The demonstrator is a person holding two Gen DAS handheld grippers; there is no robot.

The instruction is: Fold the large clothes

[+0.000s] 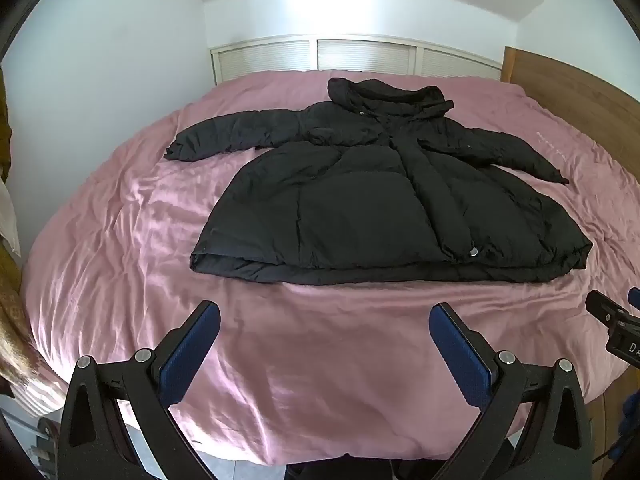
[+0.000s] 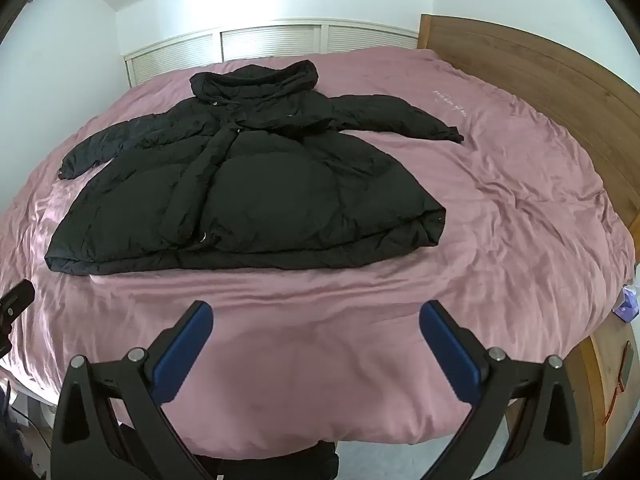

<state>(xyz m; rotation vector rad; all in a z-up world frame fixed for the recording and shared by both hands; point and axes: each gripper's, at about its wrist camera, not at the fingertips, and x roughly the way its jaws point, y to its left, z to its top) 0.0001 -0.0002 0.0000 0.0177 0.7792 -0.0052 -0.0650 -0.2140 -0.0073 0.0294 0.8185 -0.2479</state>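
nearest, the left gripper (image 1: 324,320) and the right gripper (image 2: 316,318) hover over the bed's near edge, jaws spread wide, grasping nothing. beyond them a bare band of the pink duvet (image 1: 280,360) lies before the hem of the black puffer coat (image 1: 360,200). the coat lies flat mid-bed, front up, both sleeves stretched toward the side edges, hood toward the far edge. no fold looks started; the whole job seems left.

white walls (image 1: 120,52), pink bedspread (image 1: 120,220), wooden headboard (image 2: 540,64), white louvred doors (image 1: 360,56) behind the bed, soft daylight
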